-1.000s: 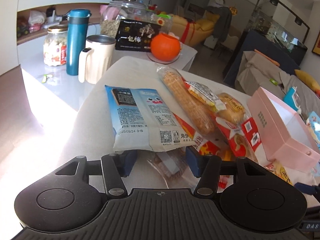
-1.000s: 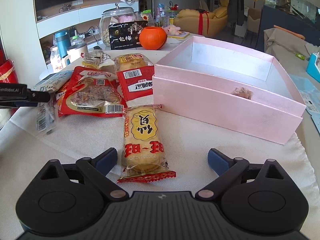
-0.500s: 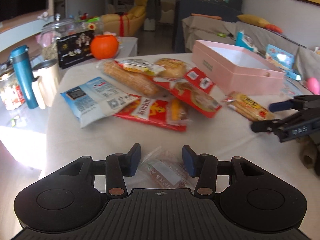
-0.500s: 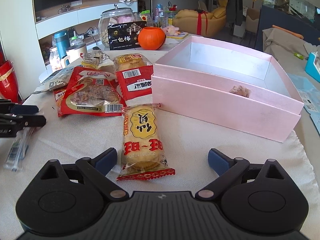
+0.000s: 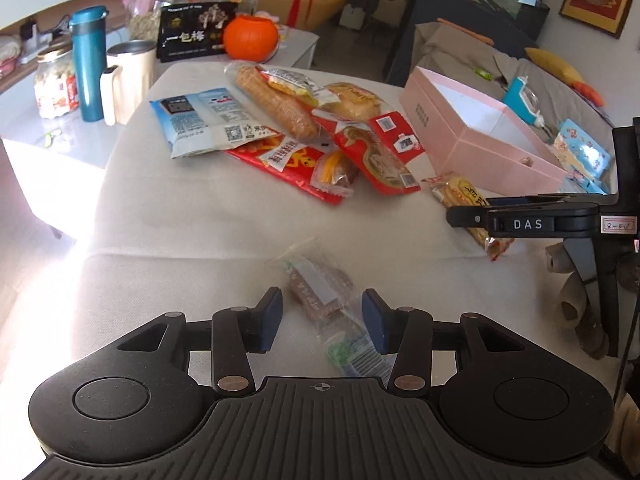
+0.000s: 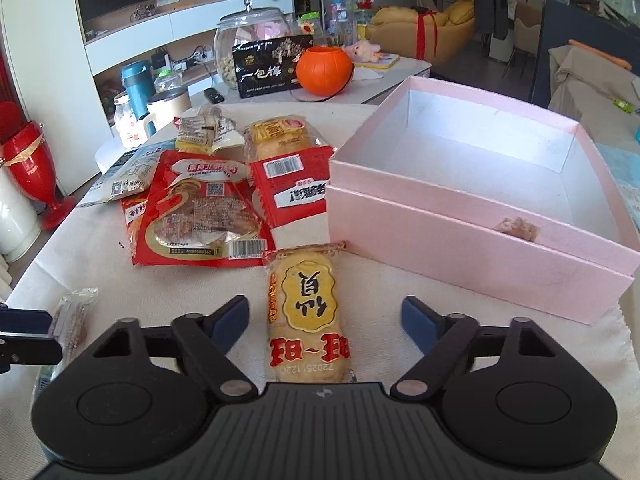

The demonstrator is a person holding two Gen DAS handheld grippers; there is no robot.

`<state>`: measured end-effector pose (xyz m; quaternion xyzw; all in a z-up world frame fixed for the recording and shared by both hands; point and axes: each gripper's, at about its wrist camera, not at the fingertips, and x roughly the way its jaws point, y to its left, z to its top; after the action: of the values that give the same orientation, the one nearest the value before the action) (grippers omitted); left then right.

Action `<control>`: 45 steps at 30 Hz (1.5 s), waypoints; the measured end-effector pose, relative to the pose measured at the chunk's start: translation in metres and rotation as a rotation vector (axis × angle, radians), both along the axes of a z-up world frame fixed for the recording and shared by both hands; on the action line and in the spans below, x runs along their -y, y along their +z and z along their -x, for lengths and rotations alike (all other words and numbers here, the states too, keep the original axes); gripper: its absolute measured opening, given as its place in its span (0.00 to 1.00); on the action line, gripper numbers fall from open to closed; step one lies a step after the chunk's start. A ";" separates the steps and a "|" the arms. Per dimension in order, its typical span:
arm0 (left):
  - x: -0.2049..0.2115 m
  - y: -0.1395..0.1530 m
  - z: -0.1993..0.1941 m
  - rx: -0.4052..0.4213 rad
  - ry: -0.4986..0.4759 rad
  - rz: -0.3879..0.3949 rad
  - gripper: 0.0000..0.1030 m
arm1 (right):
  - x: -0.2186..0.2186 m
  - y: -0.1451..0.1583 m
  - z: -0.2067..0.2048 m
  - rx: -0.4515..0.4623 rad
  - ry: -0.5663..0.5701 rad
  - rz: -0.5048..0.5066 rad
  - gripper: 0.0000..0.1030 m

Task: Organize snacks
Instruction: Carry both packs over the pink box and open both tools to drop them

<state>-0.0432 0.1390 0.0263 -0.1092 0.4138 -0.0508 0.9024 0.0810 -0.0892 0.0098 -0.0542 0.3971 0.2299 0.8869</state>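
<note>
Lying lengthwise between the wide-open right claw (image 6: 324, 320), yellow rice cracker pack (image 6: 307, 316), left claw (image 5: 322, 320) parted around clear packet (image 5: 320, 292).

The left gripper (image 5: 322, 318) is held low with its two blue-padded fingers (image 5: 269, 318) parted and level, pointing forward. A gap shows between each pad and what lies between them, so nothing is clamped. The right gripper (image 6: 326, 320) has its fingers (image 6: 416, 322) spread wider, both tips level and angled inward, with clear space on either side of the gap's middle. In the left wrist view, the right gripper (image 5: 532, 222) appears side-on, off beyond the left gripper's right finger.
</note>
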 end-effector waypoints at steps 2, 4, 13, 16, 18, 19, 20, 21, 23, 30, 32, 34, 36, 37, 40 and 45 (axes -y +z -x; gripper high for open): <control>0.014 -0.002 -0.011 0.008 -0.025 -0.007 0.50 | -0.003 0.002 0.002 0.014 0.015 0.046 0.49; 0.036 -0.004 -0.021 0.026 -0.069 -0.069 0.50 | 0.001 0.008 0.006 -0.009 0.045 0.058 0.38; 0.100 -0.008 -0.033 0.077 -0.269 -0.236 0.44 | 0.060 0.022 0.035 0.002 0.004 0.120 0.35; 0.102 -0.005 -0.035 0.085 -0.300 -0.206 0.42 | 0.079 0.024 0.037 0.000 -0.034 0.121 0.34; 0.103 0.006 -0.039 0.117 -0.316 -0.152 0.42 | 0.087 0.028 0.036 0.007 -0.055 0.106 0.34; 0.104 0.015 -0.044 0.138 -0.323 -0.119 0.42 | 0.092 0.034 0.036 0.017 -0.066 0.089 0.34; 0.103 0.025 -0.050 0.159 -0.329 -0.087 0.42 | 0.096 0.043 0.037 0.040 -0.072 0.061 0.34; 0.103 0.038 -0.059 0.188 -0.333 -0.046 0.42 | 0.101 0.055 0.037 0.067 -0.077 0.030 0.34; 0.105 0.066 -0.084 0.256 -0.321 0.024 0.42 | 0.107 0.085 0.032 0.144 -0.099 -0.029 0.34; 0.110 0.082 -0.205 0.254 -0.219 0.229 0.44 | 0.107 0.125 -0.044 0.235 -0.283 -0.100 0.80; 0.107 0.075 -0.206 0.249 -0.206 0.171 0.44 | 0.107 0.115 -0.057 0.218 -0.310 -0.061 0.79; 0.097 0.069 -0.194 0.278 -0.202 0.126 0.44 | 0.110 0.102 -0.050 0.219 -0.299 -0.038 0.79; 0.085 0.061 -0.184 0.286 -0.175 0.100 0.44 | 0.110 0.087 -0.036 0.215 -0.259 -0.022 0.79; 0.078 0.057 -0.177 0.287 -0.159 0.093 0.44 | 0.107 0.080 -0.031 0.206 -0.241 -0.009 0.79; 0.060 0.047 -0.160 0.290 -0.121 0.056 0.44 | 0.092 0.059 -0.013 0.160 -0.150 -0.016 0.79; 0.035 0.032 -0.121 0.280 -0.025 -0.044 0.44 | 0.039 0.034 -0.006 0.054 -0.033 -0.075 0.78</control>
<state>0.0780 0.1039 0.0585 -0.0763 0.2863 -0.0675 0.9527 0.0866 -0.1287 0.0437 -0.0205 0.3650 0.2283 0.9023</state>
